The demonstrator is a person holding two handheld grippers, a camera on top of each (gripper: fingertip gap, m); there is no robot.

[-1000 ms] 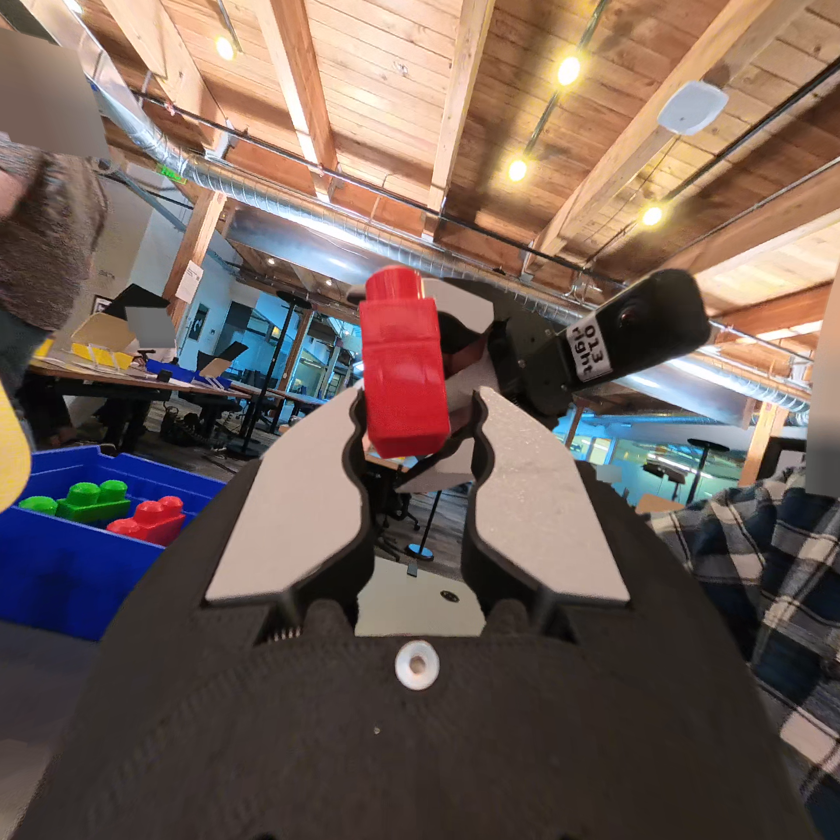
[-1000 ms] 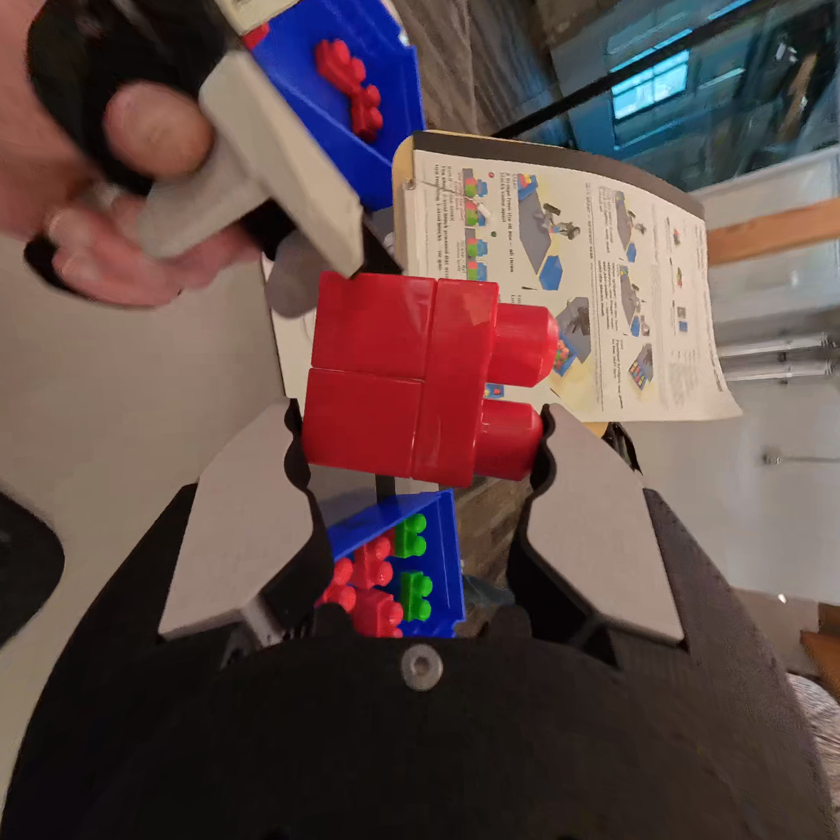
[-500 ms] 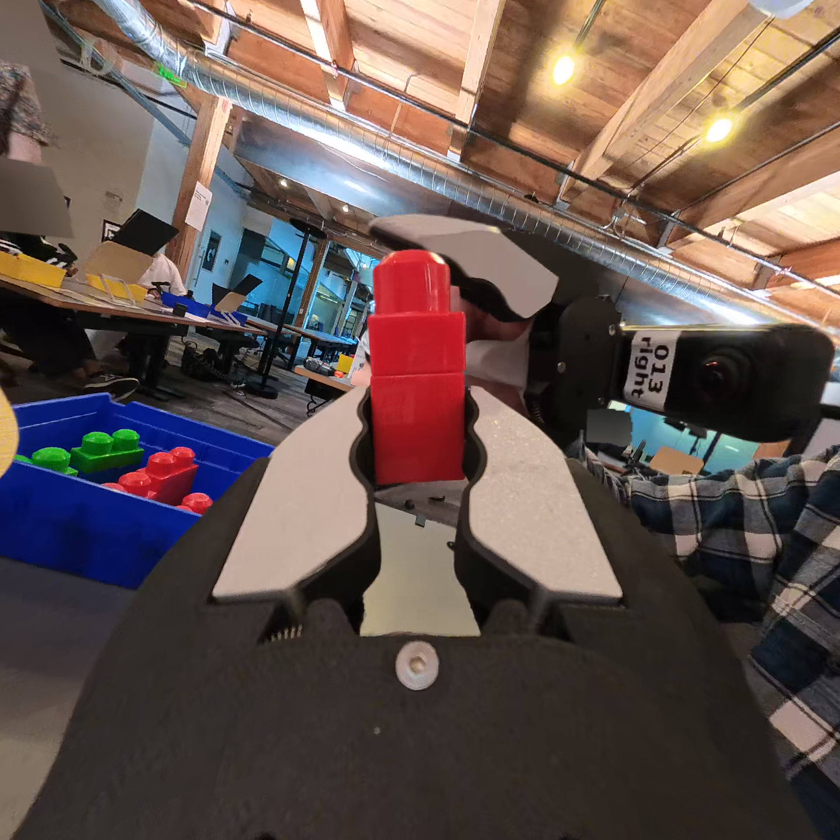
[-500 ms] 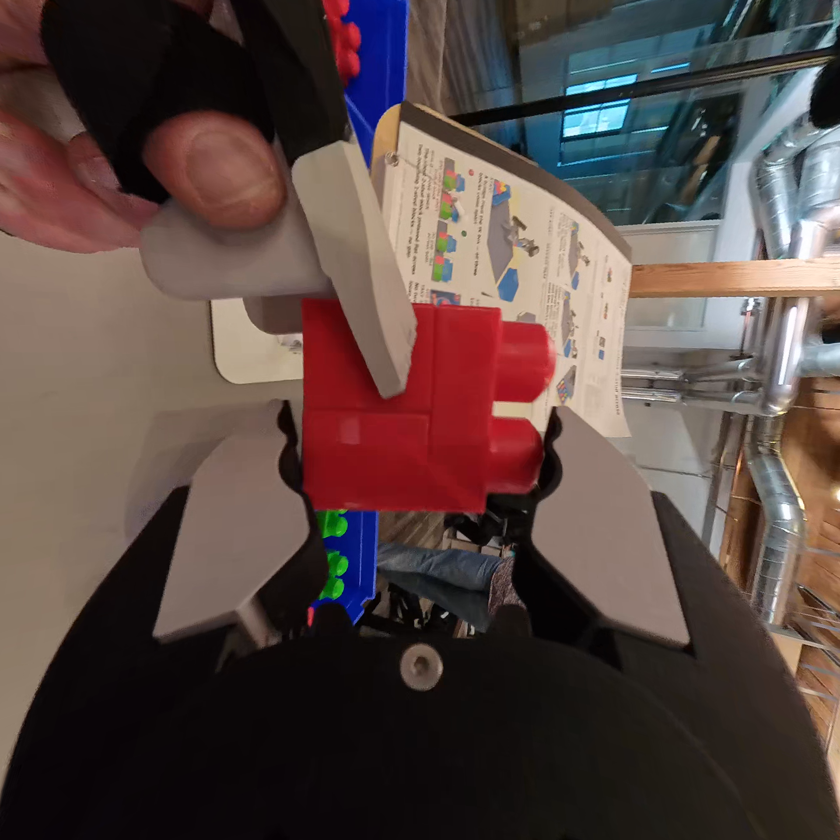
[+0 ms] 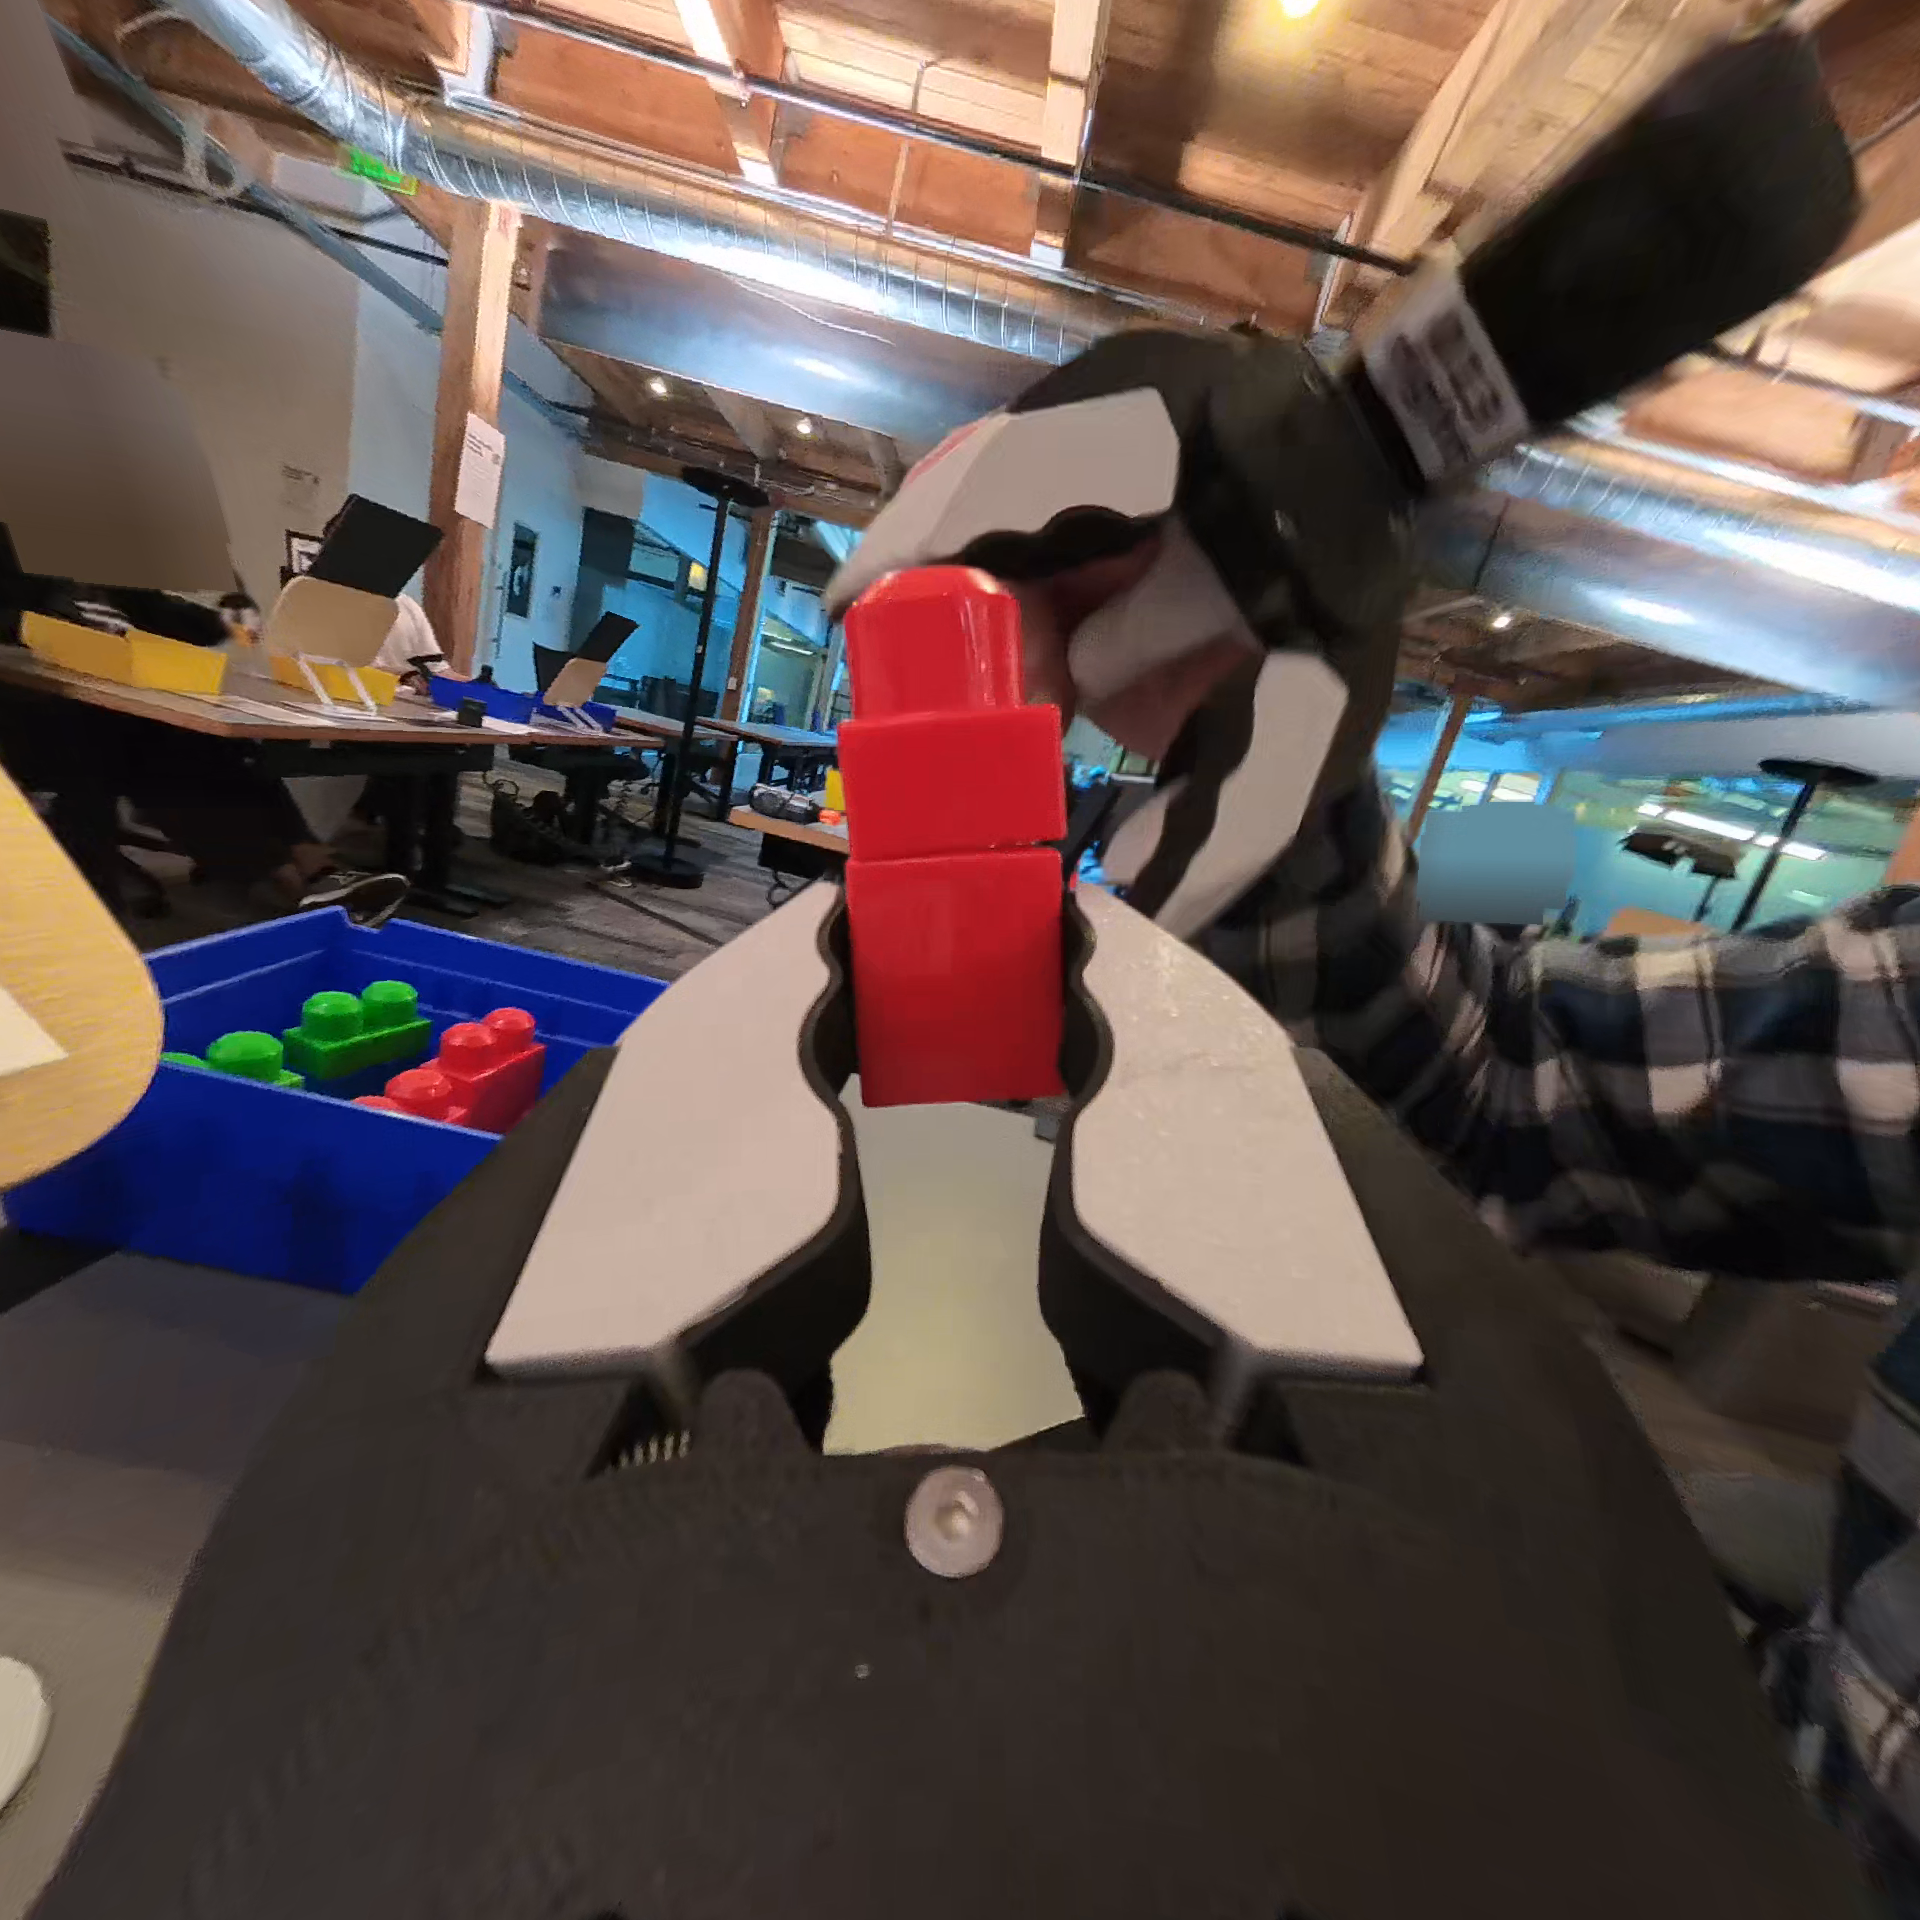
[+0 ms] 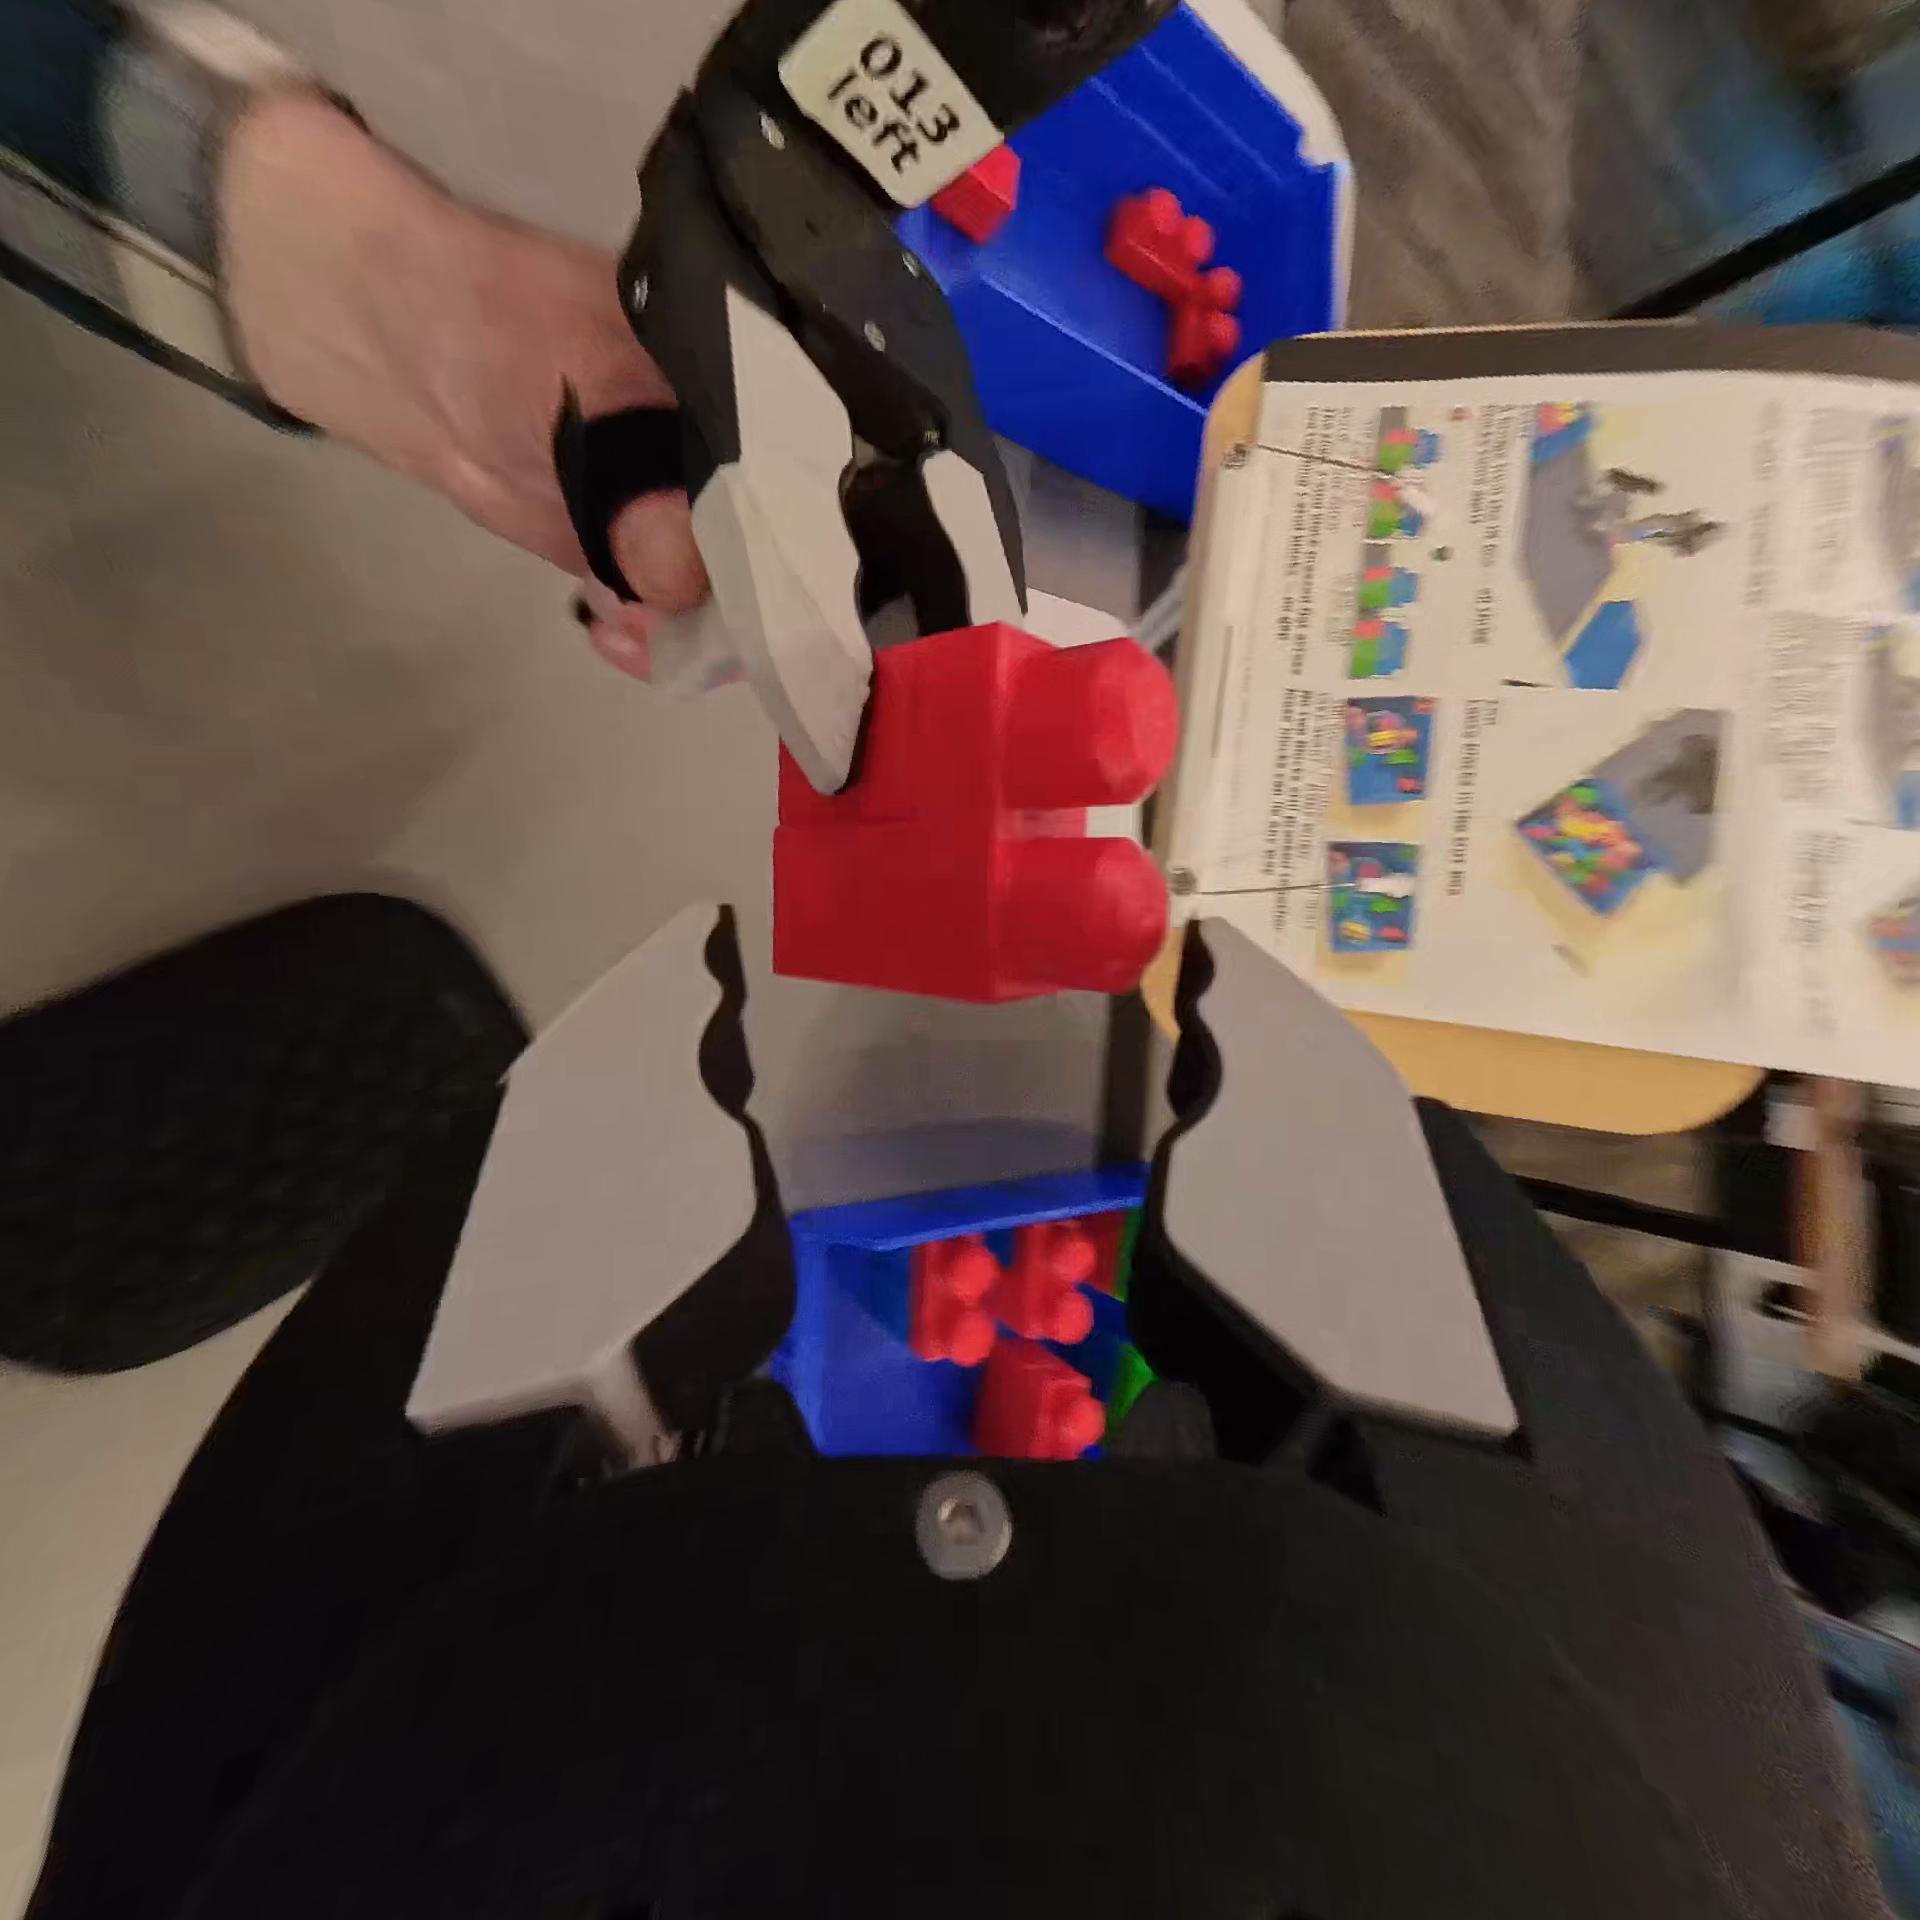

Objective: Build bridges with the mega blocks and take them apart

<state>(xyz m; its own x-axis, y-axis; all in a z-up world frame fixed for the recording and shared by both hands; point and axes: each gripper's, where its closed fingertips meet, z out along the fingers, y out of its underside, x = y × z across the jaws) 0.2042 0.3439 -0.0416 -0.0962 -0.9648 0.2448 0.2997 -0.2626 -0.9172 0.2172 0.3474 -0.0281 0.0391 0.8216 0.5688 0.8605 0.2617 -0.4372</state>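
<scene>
Left tool [image 5: 956,997] level, clamped on red block stack [image 5: 951,904]; right tool [image 6: 961,935] apart.

— Where are the red blocks [image 5: 951,883]?
— Stacked and joined, studs up, lifted clear of the table.
— Others?
— Loose red and green blocks [image 5: 358,1029] lie in the blue bin [image 5: 239,1184], far left.

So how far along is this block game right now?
Done: some red blocks are already snapped together. In hand: the left tongs clamp that red piece, while the right tongs stand open just short of it, not gripping. Left: loose red and green blocks wait in the blue bin, and no finished bridge shows.
</scene>
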